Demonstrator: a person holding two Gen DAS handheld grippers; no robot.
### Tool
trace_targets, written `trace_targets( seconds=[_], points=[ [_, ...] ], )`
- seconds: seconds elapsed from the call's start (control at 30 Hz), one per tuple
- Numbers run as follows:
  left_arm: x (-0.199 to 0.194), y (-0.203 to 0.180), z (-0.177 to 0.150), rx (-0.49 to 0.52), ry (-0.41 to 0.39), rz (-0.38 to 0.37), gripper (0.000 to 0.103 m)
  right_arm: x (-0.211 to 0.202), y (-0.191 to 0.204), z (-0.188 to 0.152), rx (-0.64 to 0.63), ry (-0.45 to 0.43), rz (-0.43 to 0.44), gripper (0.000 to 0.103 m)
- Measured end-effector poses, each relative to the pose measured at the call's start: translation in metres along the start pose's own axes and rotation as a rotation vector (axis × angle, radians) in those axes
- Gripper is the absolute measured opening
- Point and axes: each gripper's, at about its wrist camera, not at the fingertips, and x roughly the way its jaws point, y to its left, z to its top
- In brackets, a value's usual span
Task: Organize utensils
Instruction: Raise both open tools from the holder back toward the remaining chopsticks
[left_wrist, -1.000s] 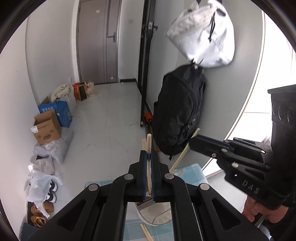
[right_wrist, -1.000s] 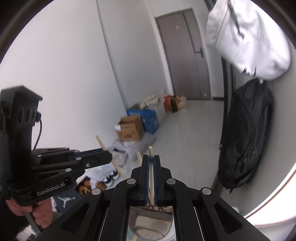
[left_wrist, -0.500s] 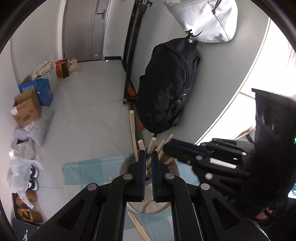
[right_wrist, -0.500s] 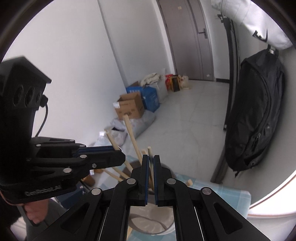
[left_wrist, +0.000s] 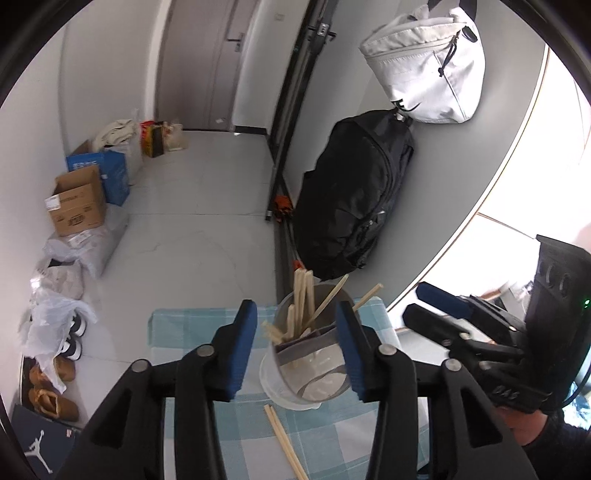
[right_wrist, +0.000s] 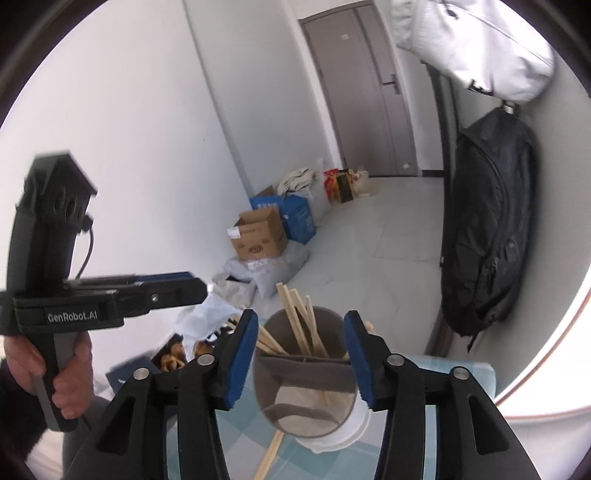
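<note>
Both grippers (left_wrist: 295, 343) (right_wrist: 301, 350) have just spread, empty, with released chopsticks (left_wrist: 301, 301) standing in the cup (left_wrist: 306, 369) below.

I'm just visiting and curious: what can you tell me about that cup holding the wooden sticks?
The cup is a translucent, plastic-looking tumbler with a grey band, upright on a blue checked cloth. About a dozen wooden chopsticks lean inside it, fanning past the rim. More chopsticks lie on the cloth beside it. No gripper touches it.

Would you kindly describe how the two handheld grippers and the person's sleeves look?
Both the left gripper and right gripper are black, with blue finger pads and silver pivot screws. The left one reads "GenRobot.AI" and trails a black cable. Dark sleeves.
</note>
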Motion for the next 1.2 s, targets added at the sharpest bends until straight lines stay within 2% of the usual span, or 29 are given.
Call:
trace_targets(
  seconds=[0.1, 0.27, 0.4, 0.47, 0.57, 0.63, 0.8, 0.87, 0.93, 1.2],
  points=[
    [-0.003, 0.001, -0.009, -0.001, -0.003, 0.036, 0.040, -0.010, 0.003, -0.009, 0.010, -0.018, -0.005, 0.054],
    [-0.005, 0.002, -0.025, -0.025, -0.011, 0.088, 0.046, -0.023, 0.005, -0.022, 0.027, -0.040, -0.025, 0.066],
    [-0.008, 0.004, -0.037, -0.063, -0.033, 0.114, 0.054, -0.031, 0.005, -0.034, 0.049, -0.052, -0.028, 0.069],
    [-0.010, 0.004, -0.043, -0.065, -0.047, 0.135, 0.057, -0.033, 0.007, -0.039, 0.052, -0.059, -0.030, 0.074],
    [-0.012, 0.003, -0.051, -0.062, -0.066, 0.170, 0.058, -0.037, 0.011, -0.049, 0.054, -0.068, -0.035, 0.082],
    [-0.013, 0.003, -0.058, -0.067, -0.071, 0.175, 0.059, -0.038, 0.015, -0.057, 0.054, -0.068, -0.030, 0.083],
    [-0.011, 0.008, -0.077, -0.089, -0.077, 0.198, 0.062, -0.031, 0.025, -0.075, 0.034, -0.035, -0.038, 0.087],
    [-0.010, 0.010, -0.083, -0.090, -0.085, 0.213, 0.071, -0.026, 0.028, -0.082, 0.025, -0.019, -0.044, 0.089],
    [-0.008, 0.013, -0.089, -0.090, -0.094, 0.224, 0.074, -0.021, 0.030, -0.089, 0.020, -0.003, -0.048, 0.089],
    [0.007, 0.036, -0.109, -0.122, -0.067, 0.260, 0.075, 0.007, 0.039, -0.119, -0.006, 0.114, -0.066, 0.089]
  ],
)
